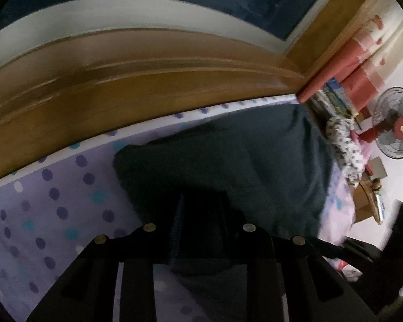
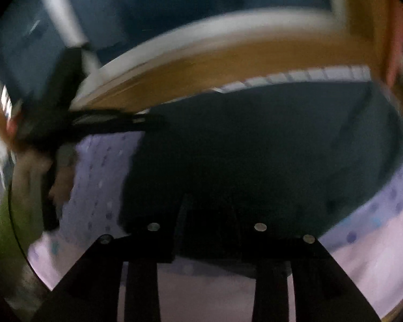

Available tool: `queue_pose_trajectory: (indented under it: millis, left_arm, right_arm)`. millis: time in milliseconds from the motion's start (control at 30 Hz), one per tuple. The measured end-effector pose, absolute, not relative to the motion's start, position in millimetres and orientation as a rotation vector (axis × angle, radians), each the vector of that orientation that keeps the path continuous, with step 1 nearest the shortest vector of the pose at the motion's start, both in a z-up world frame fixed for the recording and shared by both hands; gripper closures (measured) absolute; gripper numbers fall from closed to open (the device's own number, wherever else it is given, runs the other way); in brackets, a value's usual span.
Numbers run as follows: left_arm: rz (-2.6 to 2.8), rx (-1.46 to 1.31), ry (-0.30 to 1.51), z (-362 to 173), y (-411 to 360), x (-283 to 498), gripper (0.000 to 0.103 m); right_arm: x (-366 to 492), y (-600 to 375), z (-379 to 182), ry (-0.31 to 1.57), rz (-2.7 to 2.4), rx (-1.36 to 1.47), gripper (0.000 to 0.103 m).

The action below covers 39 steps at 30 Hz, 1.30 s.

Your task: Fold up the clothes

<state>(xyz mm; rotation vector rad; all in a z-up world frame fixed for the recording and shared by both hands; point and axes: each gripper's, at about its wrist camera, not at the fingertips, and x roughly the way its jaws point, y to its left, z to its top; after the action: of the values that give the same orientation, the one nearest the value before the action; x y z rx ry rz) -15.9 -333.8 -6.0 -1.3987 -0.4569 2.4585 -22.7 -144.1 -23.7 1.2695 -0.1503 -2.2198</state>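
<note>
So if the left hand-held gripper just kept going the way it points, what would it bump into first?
Most likely the dark garment lying on the dotted bedsheet, right ahead of the left hand-held gripper. The picture is too dark to tell whether it already touches.

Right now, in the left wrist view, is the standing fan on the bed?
No, the fan stands beyond the bed's far end, against the white wall.

A home bedroom. A polka-dot sheet (image 1: pixel 48 201) covers the bed below a wooden headboard (image 1: pixel 121 86). A fan (image 1: pixel 396 127) stands nearby.
</note>
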Motion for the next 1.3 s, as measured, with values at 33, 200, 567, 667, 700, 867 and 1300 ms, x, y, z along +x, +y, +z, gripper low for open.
queue_pose_trajectory:
  millis: [33, 200, 567, 667, 700, 867, 1300]
  left_arm:
    - [2.445, -1.384, -0.447, -3.4, -328.8, -15.1, 0.078]
    - [2.424, -1.382, -0.355, -2.8, -303.0, -22.9, 0.078]
    - [2.411, -1.457, -0.632, -42.9, -322.3, -51.8, 0.100]
    - [2.404, -1.442, -0.576, -38.8, -318.7, -47.3, 0.100]
    - [2.398, -1.436, -0.560, -36.1, -318.1, -44.8, 0.099]
    - [2.414, -1.371, -0.525, -10.2, -326.6, -1.8, 0.075]
    - [2.373, -1.287, -0.828, -52.2, -337.9, 72.7, 0.061]
  right_arm:
    - [-30.1, -140.6, -27.4, -0.212, -2.198, 1.285, 0.073]
    - [-61.2, -146.9, -52.1, -0.400, -2.045, 1.363, 0.068]
    - [-39.5, -148.3, -38.8, -0.120, -2.018, 1.456, 0.103]
    - [-39.7, -151.1, -59.0, -0.014, -2.031, 1.506, 0.103]
    - [-40.8, -150.6, -58.3, -0.046, -2.030, 1.489, 0.103]
    - [-44.7, -154.4, -25.6, 0.012, -2.070, 1.389, 0.102]
    - [-103.2, -298.4, 11.8, 0.436, -1.997, 1.169, 0.041]
